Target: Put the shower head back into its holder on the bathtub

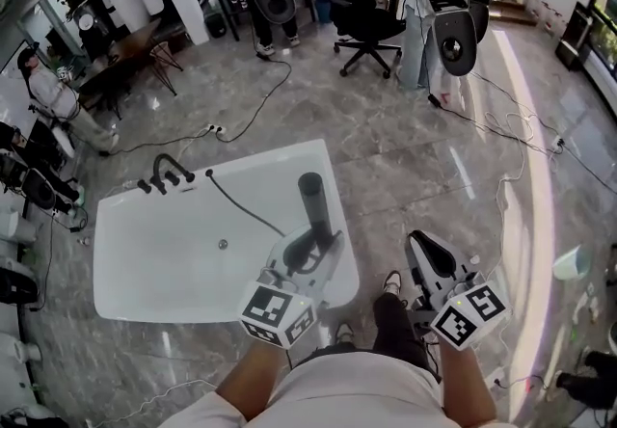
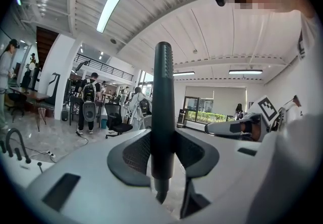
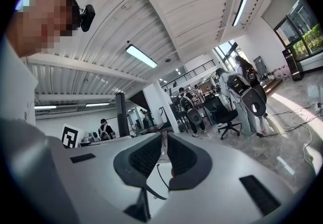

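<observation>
The room is a big open workspace. Other people and a black swivel office chair point(image 1: 362, 7) stand well off at your twelve o'clock. The floor of grey polished stone point(image 1: 405, 156) looks glossy and probably slick, and thin cables point(image 1: 255, 108) trail across it.

The white rectangular bathtub point(image 1: 270, 154) sits on that floor at your eleven o'clock. Its rim is wide, flat and smooth, so I expect anything laid there to slide.

The dark matte cylindrical shower head point(image 1: 312, 204) is not in its holder. It stands nearly upright over the tub's near right corner, and your left gripper point(image 1: 313, 251) has its jaws clamped on the lower handle, just above the hose joint. That is a sound place to hold it. The body looks rigid, light and slim (a round shaft like this can twist between the pads). Its thin dark hose point(image 1: 241, 202) runs off toward ten o'clock, and I judge it will tug and steer the handset as you travel.

The black tap fittings point(image 1: 164, 173) stand at the tub's far left corner, and the holder is presumably among them.

Your right gripper point(image 1: 424, 248) is at three o'clock of the left one, with its jaws pressed together on nothing.
</observation>
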Motion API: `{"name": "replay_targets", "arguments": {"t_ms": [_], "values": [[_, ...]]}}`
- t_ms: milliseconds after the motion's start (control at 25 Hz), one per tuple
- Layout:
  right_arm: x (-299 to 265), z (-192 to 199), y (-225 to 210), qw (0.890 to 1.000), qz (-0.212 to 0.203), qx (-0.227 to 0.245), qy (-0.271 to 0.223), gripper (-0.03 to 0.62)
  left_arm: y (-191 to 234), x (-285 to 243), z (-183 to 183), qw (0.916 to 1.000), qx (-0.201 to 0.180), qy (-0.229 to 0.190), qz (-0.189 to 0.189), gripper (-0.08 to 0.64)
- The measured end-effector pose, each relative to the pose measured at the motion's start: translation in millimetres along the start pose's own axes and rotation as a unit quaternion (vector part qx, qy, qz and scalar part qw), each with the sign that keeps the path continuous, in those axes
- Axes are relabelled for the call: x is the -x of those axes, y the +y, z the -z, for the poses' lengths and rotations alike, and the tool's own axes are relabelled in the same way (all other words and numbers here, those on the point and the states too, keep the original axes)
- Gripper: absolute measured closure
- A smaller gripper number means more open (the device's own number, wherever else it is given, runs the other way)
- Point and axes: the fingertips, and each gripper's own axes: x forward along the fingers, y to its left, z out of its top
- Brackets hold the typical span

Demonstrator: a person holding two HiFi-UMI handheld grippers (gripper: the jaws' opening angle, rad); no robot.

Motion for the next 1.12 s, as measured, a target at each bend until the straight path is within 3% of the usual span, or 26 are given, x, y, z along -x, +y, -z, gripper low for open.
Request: {"name": "replay_targets", "arguments": {"t_ms": [320, 800, 1120], "values": [[-40, -16, -44, 0.999, -0.041, 0.004, 0.015, 0.575, 13, -54, -6, 0.9996, -0.004, 0.002, -0.028, 0.426], [-94, -69, -162, 0.993, -0.107, 0.017, 0.048, 0.575, 29, -183, -29, 0.9946, 0.000, -0.005, -0.103, 0.426], [-107, -92, -208, 0.991, -0.129, 0.013, 0.045, 0.575, 32, -230, -46, 0.9911, -0.004, -0.015, -0.132, 0.426]]}}
